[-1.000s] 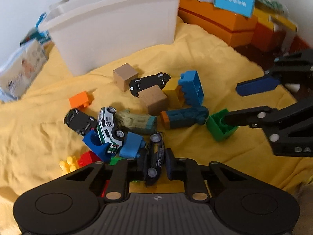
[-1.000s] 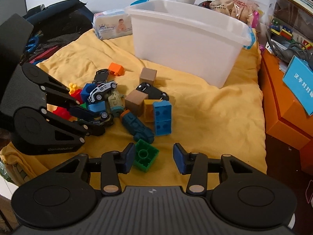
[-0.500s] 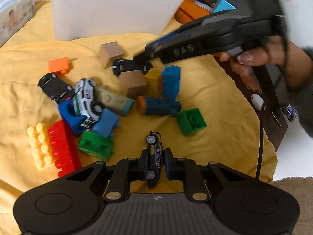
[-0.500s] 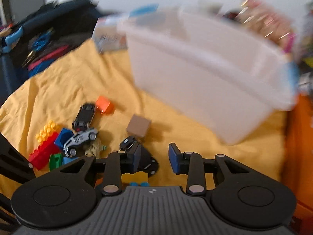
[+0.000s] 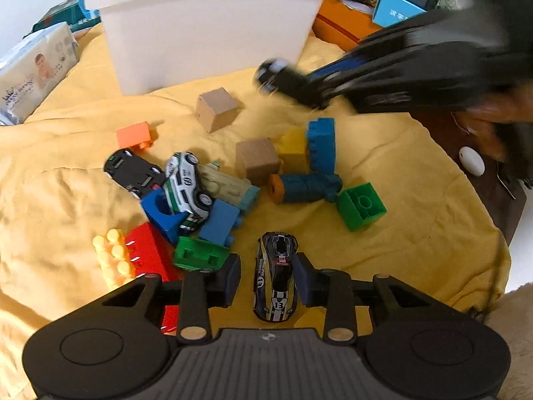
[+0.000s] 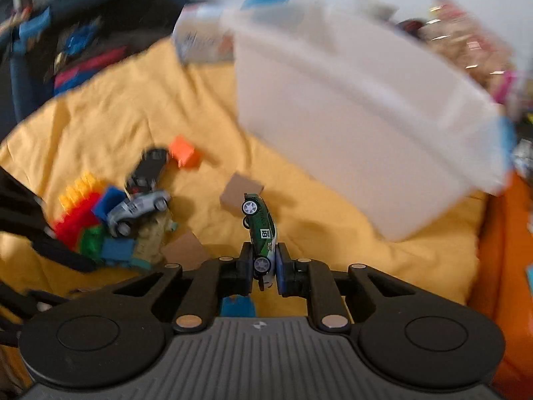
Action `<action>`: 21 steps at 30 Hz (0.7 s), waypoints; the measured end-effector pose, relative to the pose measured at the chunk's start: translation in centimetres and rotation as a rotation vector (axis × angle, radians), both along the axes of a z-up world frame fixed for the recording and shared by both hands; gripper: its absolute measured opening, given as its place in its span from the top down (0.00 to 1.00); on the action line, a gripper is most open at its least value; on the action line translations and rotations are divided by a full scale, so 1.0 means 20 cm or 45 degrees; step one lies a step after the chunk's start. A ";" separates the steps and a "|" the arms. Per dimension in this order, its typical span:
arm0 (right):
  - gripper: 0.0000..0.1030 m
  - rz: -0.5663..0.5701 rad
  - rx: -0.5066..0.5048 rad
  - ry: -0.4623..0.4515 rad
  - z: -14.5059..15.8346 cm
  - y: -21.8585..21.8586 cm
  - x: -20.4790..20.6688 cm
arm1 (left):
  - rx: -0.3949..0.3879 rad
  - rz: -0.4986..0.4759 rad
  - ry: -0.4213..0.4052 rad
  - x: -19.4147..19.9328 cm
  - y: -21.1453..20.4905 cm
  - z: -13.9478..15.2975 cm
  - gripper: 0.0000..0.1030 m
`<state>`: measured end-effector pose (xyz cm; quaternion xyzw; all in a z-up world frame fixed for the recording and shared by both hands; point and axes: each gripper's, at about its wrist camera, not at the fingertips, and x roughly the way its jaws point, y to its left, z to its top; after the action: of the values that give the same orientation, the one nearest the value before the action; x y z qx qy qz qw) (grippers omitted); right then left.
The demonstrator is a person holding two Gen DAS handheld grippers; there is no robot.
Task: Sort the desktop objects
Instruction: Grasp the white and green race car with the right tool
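Here the left gripper [image 5: 266, 280] has its jaws opening, and a black and yellow toy car [image 5: 275, 281] with the number 13 lies between them on the yellow cloth [image 5: 399, 173]; the pads stand just beside its sides and do not press it. The right gripper [image 6: 263, 268] has its jaws clenched on a green toy car [image 6: 261, 230] with the number 18, held on its side with the wheels to the left, above the cloth. In the left wrist view this gripper comes in from 2 o'clock, blurred, with the car at its tip. The white bin [image 5: 206, 23] stands at 12 o'clock on the cloth. Below it two brown cubes [image 5: 217, 109] lie apart from each other, one near the bin and one beside a yellow and a blue brick [image 5: 321, 148]. At 9 o'clock of the middle is the heap: a black toy car [image 5: 133, 173], a white toy car [image 5: 186, 186] on top of blue bricks, a red brick [image 5: 146, 253] and a green brick [image 5: 200, 255]. A second green brick [image 5: 361, 206] lies at 3 o'clock of the heap, touching a dark blue figure [image 5: 306, 188]. An orange brick [image 5: 133, 134] lies just above the black car.
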<state>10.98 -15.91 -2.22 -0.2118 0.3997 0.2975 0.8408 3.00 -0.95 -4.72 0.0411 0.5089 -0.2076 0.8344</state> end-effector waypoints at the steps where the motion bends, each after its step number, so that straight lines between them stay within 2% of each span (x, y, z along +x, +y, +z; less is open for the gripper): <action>1: 0.85 -0.026 0.013 -0.033 0.04 -0.03 -0.05 | 0.001 0.002 0.008 0.00 -0.01 -0.01 0.62; 5: 0.85 -0.096 -0.041 -0.102 0.08 -0.14 -0.23 | 0.032 -0.030 -0.012 -0.03 -0.05 -0.01 0.66; 8: 0.85 -0.163 -0.115 -0.091 0.02 -0.22 -0.31 | 0.025 -0.012 -0.035 -0.05 -0.05 0.00 0.66; 12: 0.85 -0.236 -0.235 -0.093 -0.08 -0.26 -0.36 | 0.085 -0.007 -0.085 -0.08 -0.07 0.02 0.66; 16: 0.85 -0.210 -0.347 -0.138 -0.17 -0.23 -0.43 | 0.098 0.002 -0.079 -0.10 -0.07 0.01 0.65; 21: 0.84 -0.144 -0.351 -0.144 -0.19 -0.17 -0.53 | 0.096 0.008 -0.102 -0.14 -0.07 0.03 0.64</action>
<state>0.37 -19.36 -6.07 -0.3188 0.4003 0.1794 0.8402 0.18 -2.39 -4.21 0.0792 0.4827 -0.1839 0.8526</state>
